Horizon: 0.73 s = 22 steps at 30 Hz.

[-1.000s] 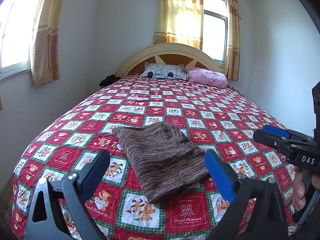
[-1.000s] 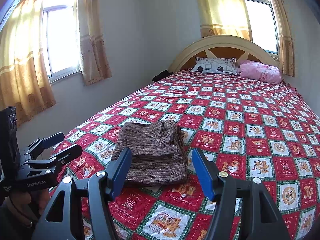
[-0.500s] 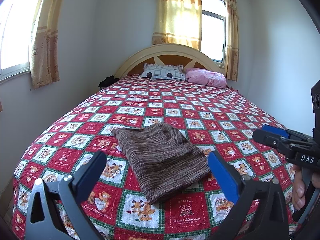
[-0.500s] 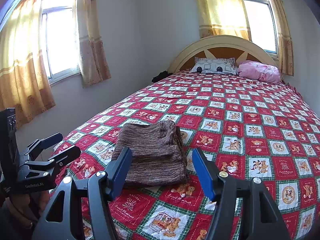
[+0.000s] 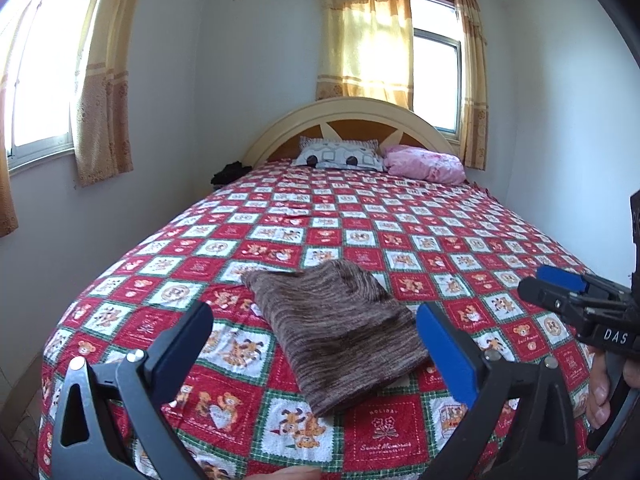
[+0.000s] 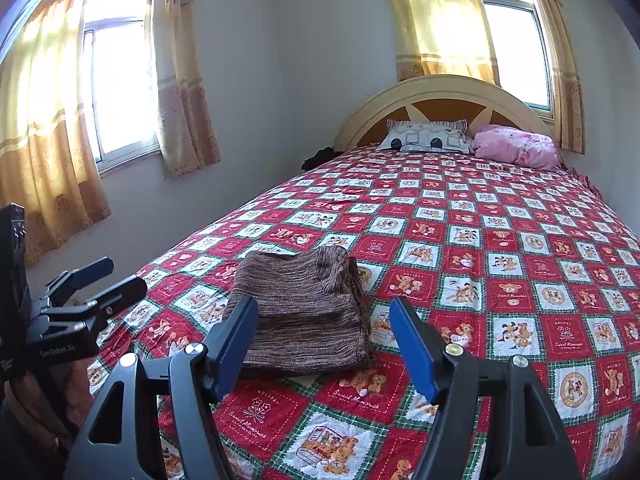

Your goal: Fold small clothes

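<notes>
A brown striped knit garment (image 5: 332, 328) lies folded into a compact rectangle near the foot of the bed; it also shows in the right wrist view (image 6: 304, 312). My left gripper (image 5: 316, 344) is open and empty, held above and short of the garment. My right gripper (image 6: 324, 340) is open and empty, also short of the garment's near edge. The right gripper shows at the right edge of the left wrist view (image 5: 568, 292). The left gripper shows at the left of the right wrist view (image 6: 100, 280).
The bed has a red and white patchwork cover (image 5: 400, 232). A grey patterned pillow (image 5: 338, 156) and a pink pillow (image 5: 424, 164) lie at the headboard. A dark item (image 5: 230, 172) sits at the bed's far left corner. Walls close in on left and right.
Both grippers have drawn back slightly from the folded garment, and the left view has tilted up a little. The garment has not moved. Both grippers stay open.
</notes>
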Tool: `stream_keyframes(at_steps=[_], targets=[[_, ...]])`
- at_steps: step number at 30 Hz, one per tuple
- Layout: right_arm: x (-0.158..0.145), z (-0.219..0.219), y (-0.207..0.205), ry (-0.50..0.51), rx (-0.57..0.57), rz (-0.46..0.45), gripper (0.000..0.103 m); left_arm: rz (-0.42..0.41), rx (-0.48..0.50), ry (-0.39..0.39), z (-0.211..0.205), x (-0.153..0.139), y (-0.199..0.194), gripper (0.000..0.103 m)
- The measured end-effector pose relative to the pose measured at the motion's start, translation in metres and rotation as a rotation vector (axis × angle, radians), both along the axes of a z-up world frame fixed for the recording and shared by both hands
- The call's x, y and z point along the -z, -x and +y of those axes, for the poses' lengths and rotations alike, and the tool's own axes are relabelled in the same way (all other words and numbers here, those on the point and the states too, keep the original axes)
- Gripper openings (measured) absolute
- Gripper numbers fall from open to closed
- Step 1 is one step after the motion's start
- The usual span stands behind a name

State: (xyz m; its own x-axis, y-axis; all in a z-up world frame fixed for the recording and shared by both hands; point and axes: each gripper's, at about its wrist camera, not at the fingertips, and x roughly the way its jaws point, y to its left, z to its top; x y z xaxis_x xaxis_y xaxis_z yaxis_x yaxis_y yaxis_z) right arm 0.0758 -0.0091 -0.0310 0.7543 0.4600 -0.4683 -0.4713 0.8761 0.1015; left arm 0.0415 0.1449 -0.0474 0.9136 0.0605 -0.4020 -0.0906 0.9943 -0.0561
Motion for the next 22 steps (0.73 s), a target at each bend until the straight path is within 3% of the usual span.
stream_keyframes(at_steps=[22], targets=[[0.008,0.001,0.0,0.018,-0.001,0.022,0.069,-0.025,-0.035,-0.024,0.009,0.002,0.0,0.103]])
